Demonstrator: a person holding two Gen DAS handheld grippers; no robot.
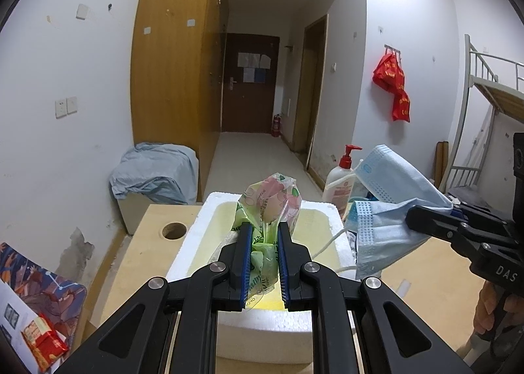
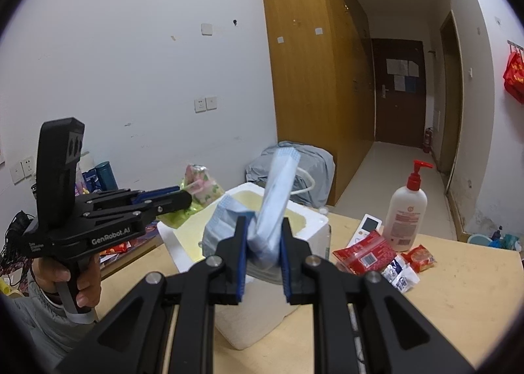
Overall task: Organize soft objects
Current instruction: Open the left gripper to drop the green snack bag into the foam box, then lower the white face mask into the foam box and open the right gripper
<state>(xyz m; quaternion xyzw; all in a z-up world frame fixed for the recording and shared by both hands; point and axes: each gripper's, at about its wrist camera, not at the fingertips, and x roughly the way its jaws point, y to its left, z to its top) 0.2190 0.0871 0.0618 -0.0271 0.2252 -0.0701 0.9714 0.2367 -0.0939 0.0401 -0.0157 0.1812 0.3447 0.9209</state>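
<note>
My left gripper (image 1: pixel 264 236) is shut on a green and pink tissue pack (image 1: pixel 270 206) and holds it above the white foam box (image 1: pixel 183 252) with a yellowish inside. It also shows in the right wrist view (image 2: pixel 186 198), with the pack (image 2: pixel 201 188) over the box's far left rim. My right gripper (image 2: pixel 263 233) is shut on several light blue face masks (image 2: pixel 271 206), held above the foam box (image 2: pixel 314 226). In the left wrist view the masks (image 1: pixel 389 200) hang at the box's right side from the right gripper (image 1: pixel 422 220).
The box stands on a light wooden table (image 2: pixel 458 295). A lotion pump bottle (image 2: pixel 404 213), a remote (image 2: pixel 365 229), red snack packs (image 2: pixel 363 254) and small white packets (image 2: pixel 399 274) lie right of the box. A round hole (image 1: pixel 174 230) is in the table at left.
</note>
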